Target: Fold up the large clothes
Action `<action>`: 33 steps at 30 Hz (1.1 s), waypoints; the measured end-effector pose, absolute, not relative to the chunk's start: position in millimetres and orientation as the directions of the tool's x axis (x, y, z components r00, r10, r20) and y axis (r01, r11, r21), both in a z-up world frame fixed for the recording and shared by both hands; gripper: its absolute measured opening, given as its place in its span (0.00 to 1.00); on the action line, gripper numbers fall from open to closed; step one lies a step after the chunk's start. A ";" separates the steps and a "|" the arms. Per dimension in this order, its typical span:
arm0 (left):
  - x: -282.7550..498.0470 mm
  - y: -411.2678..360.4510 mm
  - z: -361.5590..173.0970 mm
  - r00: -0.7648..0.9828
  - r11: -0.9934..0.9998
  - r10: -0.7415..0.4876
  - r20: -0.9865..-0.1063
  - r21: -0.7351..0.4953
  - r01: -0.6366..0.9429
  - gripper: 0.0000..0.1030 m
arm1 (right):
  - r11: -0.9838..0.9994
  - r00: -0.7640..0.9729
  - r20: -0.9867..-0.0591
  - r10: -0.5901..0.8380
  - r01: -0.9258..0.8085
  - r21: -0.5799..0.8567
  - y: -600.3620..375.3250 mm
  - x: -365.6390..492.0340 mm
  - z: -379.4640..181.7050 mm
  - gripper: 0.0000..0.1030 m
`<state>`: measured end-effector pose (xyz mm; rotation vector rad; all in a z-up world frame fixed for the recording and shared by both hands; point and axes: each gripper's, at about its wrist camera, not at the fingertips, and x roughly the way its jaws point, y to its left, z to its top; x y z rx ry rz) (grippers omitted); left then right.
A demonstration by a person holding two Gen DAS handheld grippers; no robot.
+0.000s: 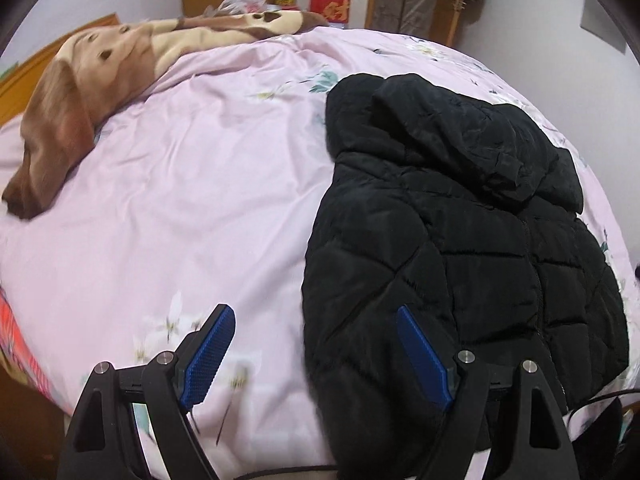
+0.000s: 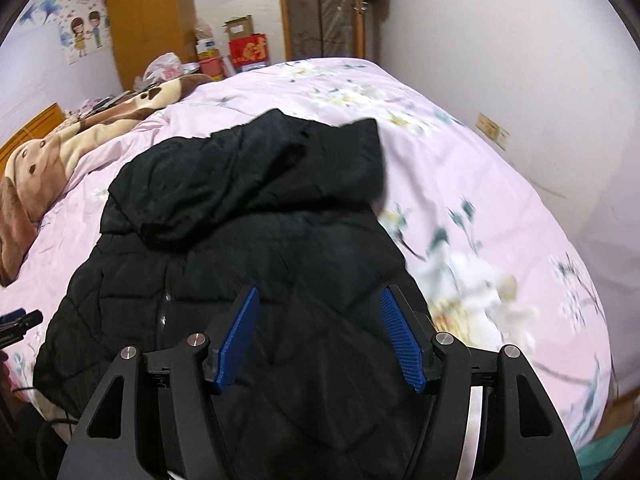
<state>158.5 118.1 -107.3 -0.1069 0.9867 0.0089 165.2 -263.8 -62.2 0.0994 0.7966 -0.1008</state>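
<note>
Left wrist view shows our left gripper (image 1: 316, 324) with its jaws spread wide and nothing between them, poised above the near edge of the bed (image 1: 180, 208), one finger over the pink cover and the other over the jacket (image 1: 460, 240). The black quilted jacket lies on the right half of the bed from this side, zipper up, its hood (image 1: 452, 136) folded down over the collar and its sides apparently tucked in, so it reads as a narrow block. A brown blanket (image 1: 72, 104) is bunched well apart at the far left. In the right wrist view our right gripper (image 2: 318, 312) is likewise released, hovering over the jacket's lower right part; whether the pads brush the fabric we cannot tell. We judge we are between folds: the sides seem done and the lengthwise fold is not yet made. The next move likely calls for both grippers to drop to the hem nearest us, pinch through the thick padding at two spread points, and carry that edge up toward the hood evenly, since the puffy fabric may spring back.
</note>
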 end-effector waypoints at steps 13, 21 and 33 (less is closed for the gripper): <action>116.3 112.9 -136.4 0.504 0.992 -0.084 -0.860 -0.119 -0.038 0.80 | 0.985 0.645 -0.755 -0.117 0.171 -0.007 -280.3 103.2 -92.7 0.70; 113.3 99.0 -156.2 0.474 0.979 -0.164 -0.865 -0.201 -0.028 0.80 | 0.974 0.584 -0.807 -0.091 0.221 0.050 -301.0 87.5 -120.0 0.73; 112.1 82.5 -155.1 0.491 0.978 -0.166 -0.855 -0.208 -0.032 0.52 | 0.972 0.545 -0.837 -0.053 0.220 0.082 -299.6 90.2 -141.5 0.73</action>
